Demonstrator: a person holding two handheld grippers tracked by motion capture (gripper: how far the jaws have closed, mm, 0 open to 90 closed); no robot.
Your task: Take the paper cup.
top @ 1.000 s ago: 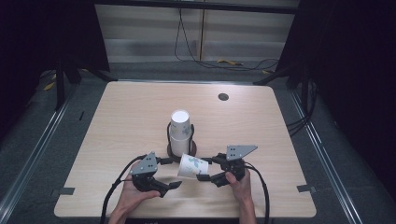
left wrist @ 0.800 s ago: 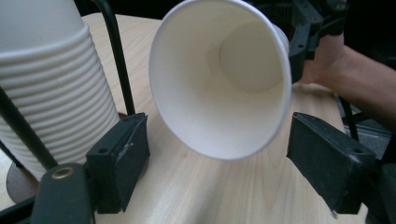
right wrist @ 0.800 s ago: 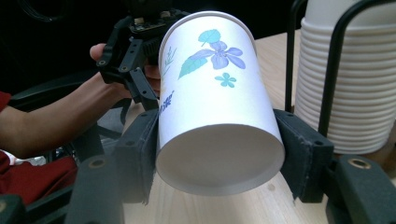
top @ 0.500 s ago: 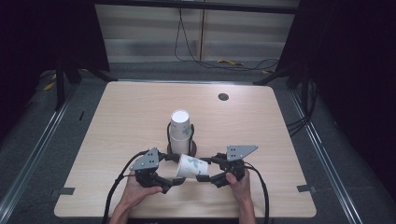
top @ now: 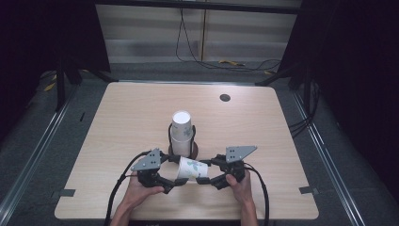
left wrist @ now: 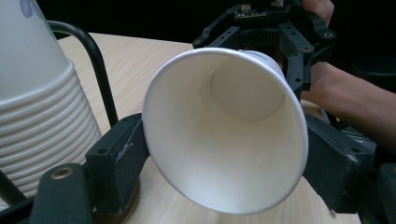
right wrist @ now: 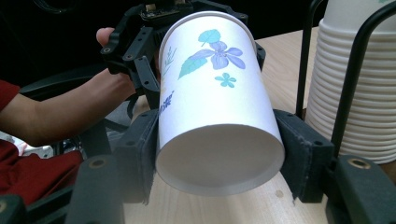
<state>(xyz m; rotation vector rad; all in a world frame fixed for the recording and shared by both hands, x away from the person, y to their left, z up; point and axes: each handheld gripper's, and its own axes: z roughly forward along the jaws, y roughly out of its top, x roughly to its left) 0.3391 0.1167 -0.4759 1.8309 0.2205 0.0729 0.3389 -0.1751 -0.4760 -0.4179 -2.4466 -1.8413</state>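
From the high view, I hold a cup point(top: 190, 168) on its side between my two grippers, just in front of the cup stack point(top: 181, 133) in its wire holder on the worktop point(top: 263, 141). Its long axis runs left to right, mouth toward my left gripper point(top: 170, 184). In the left gripper view, those jaws have just been closing around the empty cup's point(left wrist: 224, 130) rim, though I cannot tell if they touch. In the right gripper view, my right gripper point(right wrist: 219, 158) is clamped on the base.
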